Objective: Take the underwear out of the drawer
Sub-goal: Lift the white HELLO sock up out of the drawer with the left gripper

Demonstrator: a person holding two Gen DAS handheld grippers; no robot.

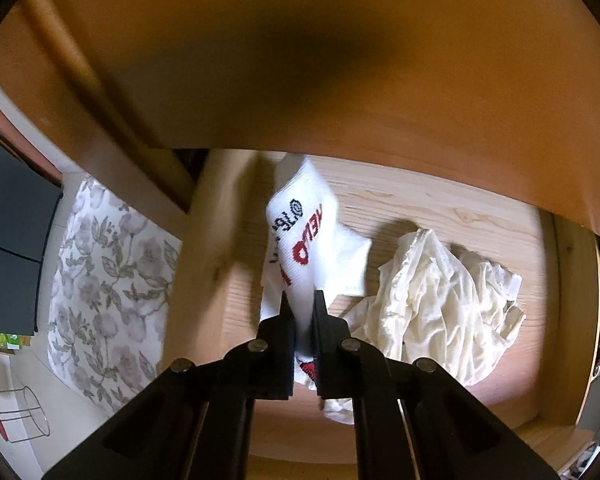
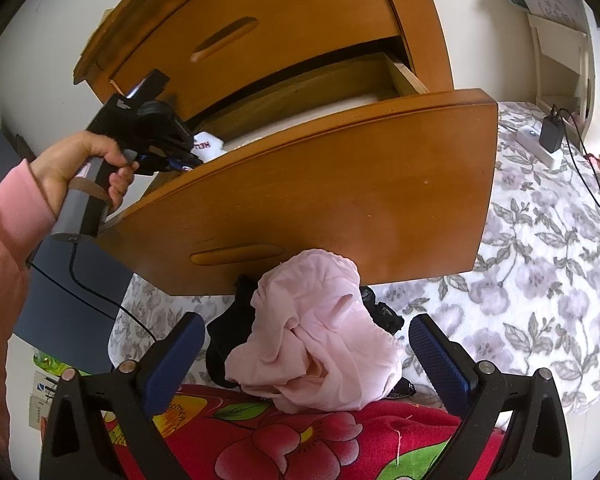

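In the left wrist view my left gripper (image 1: 302,296) is shut on a white sock (image 1: 312,236) with red and black lettering, held above the floor of the open wooden drawer (image 1: 440,208). A crumpled cream garment (image 1: 440,304) lies in the drawer to the right of it. The right wrist view shows the left gripper (image 2: 188,156) at the drawer's left end with the white sock (image 2: 208,146) in it. My right gripper (image 2: 306,332) stands open over the bed, its blue pads either side of a pink garment (image 2: 320,344) lying on a dark garment (image 2: 224,336).
The drawer front (image 2: 340,192) juts out over a bed with a floral cover (image 2: 540,280). A red flowered blanket (image 2: 280,436) lies under the clothes pile. A person's hand (image 2: 84,172) in a pink sleeve holds the left gripper. A charger and cable (image 2: 552,136) sit on the bed at right.
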